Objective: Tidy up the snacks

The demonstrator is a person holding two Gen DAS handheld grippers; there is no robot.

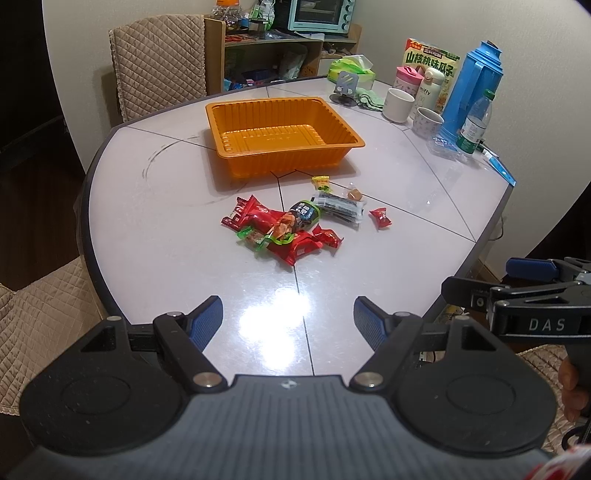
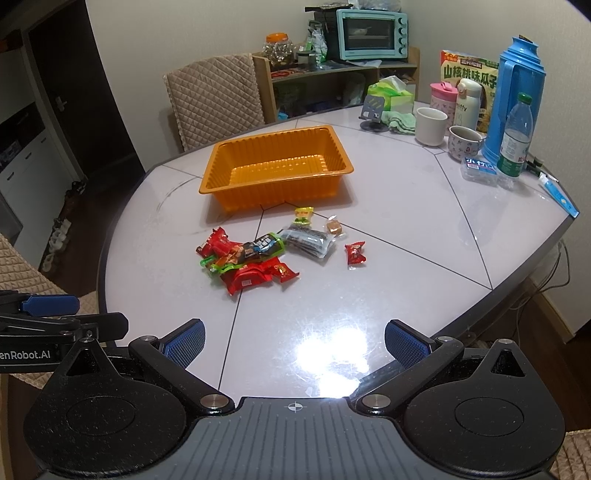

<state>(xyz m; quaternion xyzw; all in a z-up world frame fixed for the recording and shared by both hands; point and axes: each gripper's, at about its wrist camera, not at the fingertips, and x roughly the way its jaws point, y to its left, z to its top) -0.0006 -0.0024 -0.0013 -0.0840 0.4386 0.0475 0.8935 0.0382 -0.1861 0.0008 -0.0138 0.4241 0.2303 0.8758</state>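
A pile of wrapped snacks [image 1: 284, 229] lies on the white table [image 1: 166, 221], mostly red packets with a dark one and a clear one; it also shows in the right wrist view [image 2: 255, 258]. A lone red candy [image 1: 381, 217] [image 2: 355, 253] lies to its right. An empty orange tray [image 1: 221, 110] [image 2: 207, 184] stands just behind the pile. My left gripper [image 1: 288, 317] is open and empty above the near table edge. My right gripper [image 2: 294, 341] is open and empty, level beside it; its side shows in the left wrist view [image 1: 480, 284].
At the back right stand a blue thermos [image 2: 513, 92], a water bottle [image 2: 515, 136], two cups [image 2: 430, 125], a seed box [image 2: 469, 70] and tissues [image 2: 391, 92]. Padded chairs [image 2: 214, 99] and a shelf with a toaster oven [image 2: 371, 35] stand behind the table.
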